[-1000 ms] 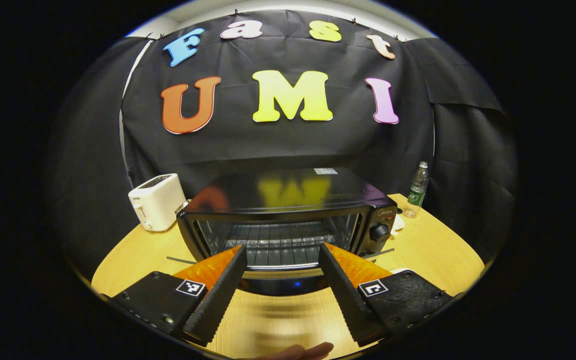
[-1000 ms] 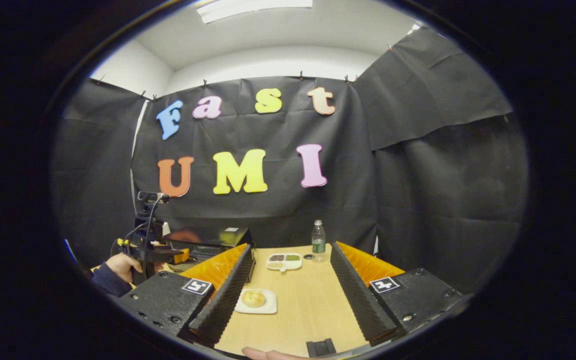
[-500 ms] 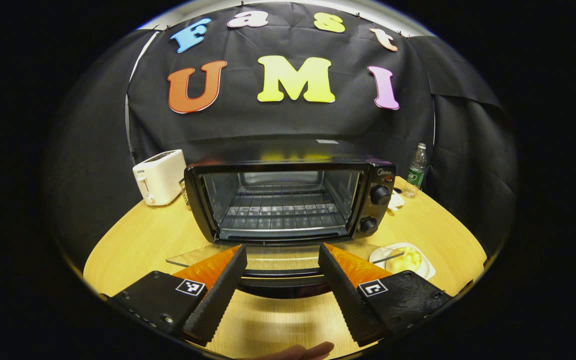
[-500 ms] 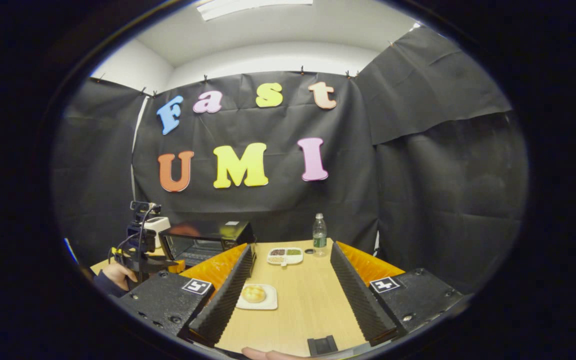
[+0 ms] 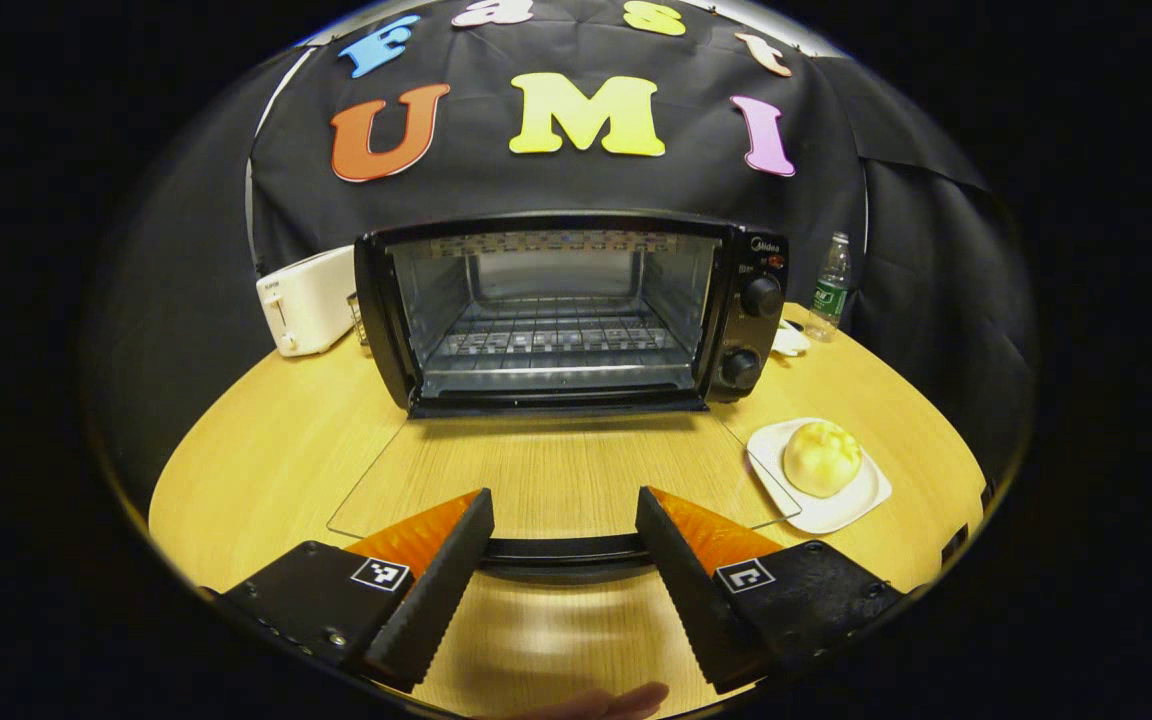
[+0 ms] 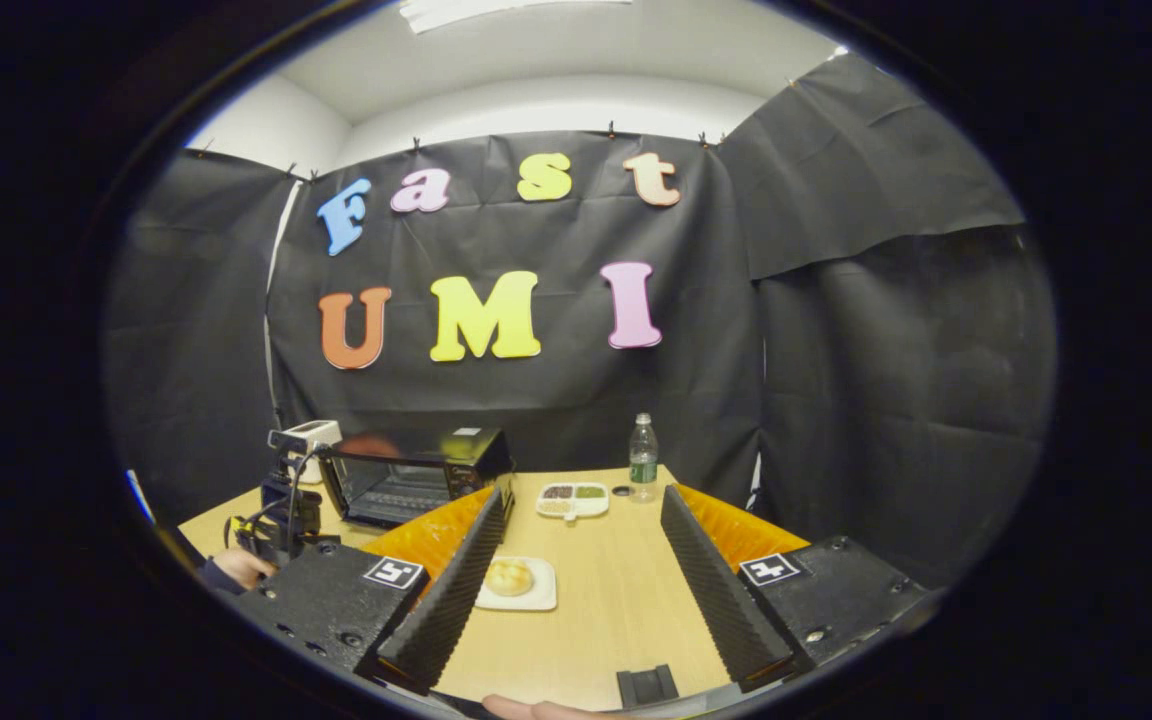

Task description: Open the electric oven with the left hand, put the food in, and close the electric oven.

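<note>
The black electric oven [image 5: 556, 300] stands open at the back of the table, its wire rack bare. Its glass door [image 5: 536, 480] lies flat toward me, and the dark handle [image 5: 561, 550] runs across between the fingers of my left gripper [image 5: 564, 497], which are spread wide. A yellow bun [image 5: 821, 457] rests on a white plate [image 5: 836, 505] right of the door. In the right gripper view the bun [image 6: 509, 576] lies just beyond the left finger of my open right gripper [image 6: 583, 495], which hovers above the table. The oven [image 6: 416, 475] and left gripper [image 6: 281, 515] are at far left.
A white toaster [image 5: 301, 300] stands left of the oven and a water bottle [image 5: 829, 285] at its right. A divided dish [image 6: 571, 500] of food sits near the bottle [image 6: 643, 458]. The round wooden table [image 5: 266, 450] ends at the black cloth walls.
The oven door has swung down from partly open to flat, the left gripper sinking with its handle. The bun and plate came into the left gripper view. The right gripper barely moved.
</note>
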